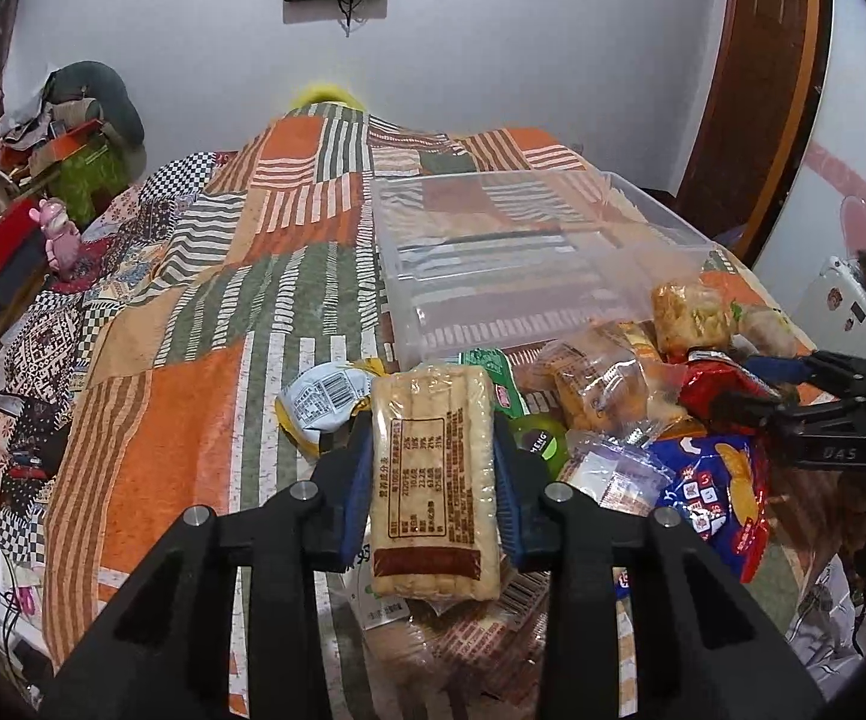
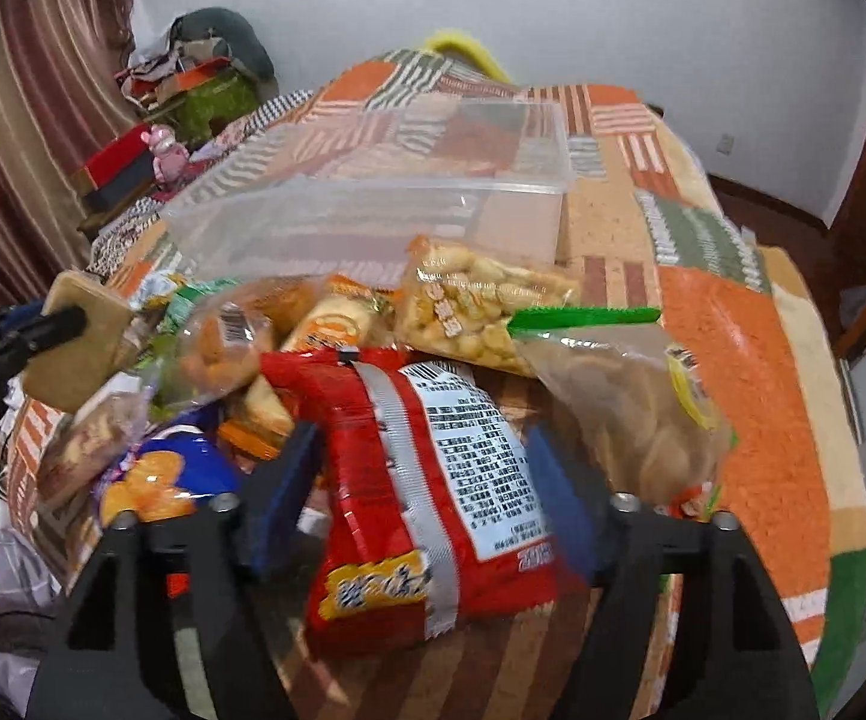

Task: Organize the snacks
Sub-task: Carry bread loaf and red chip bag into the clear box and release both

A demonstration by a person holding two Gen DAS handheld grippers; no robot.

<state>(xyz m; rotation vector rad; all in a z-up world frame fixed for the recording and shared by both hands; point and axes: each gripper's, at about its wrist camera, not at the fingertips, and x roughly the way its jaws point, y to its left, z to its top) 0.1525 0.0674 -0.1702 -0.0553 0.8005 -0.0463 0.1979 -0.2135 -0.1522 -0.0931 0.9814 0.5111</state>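
Note:
My left gripper [image 1: 433, 456] is shut on a pale biscuit pack [image 1: 433, 480] with a brown label, held above the snack pile; it also shows in the right wrist view [image 2: 79, 348]. My right gripper [image 2: 421, 480] has its jaws on both sides of a red snack bag [image 2: 427, 498], which looks lifted off the pile; the same bag shows in the left wrist view [image 1: 727, 390]. A clear plastic bin [image 1: 523, 264] stands empty on the bed behind the pile and also shows in the right wrist view [image 2: 373, 222].
The snack pile on the patchwork quilt [image 1: 193, 330] holds a blue chip bag [image 1: 715, 498], a cracker bag [image 2: 475, 306] and a clear bag with a green strip [image 2: 613, 408]. Boxes and a pink toy [image 1: 61, 234] sit at the left. A wooden door [image 1: 763, 90] is at the right.

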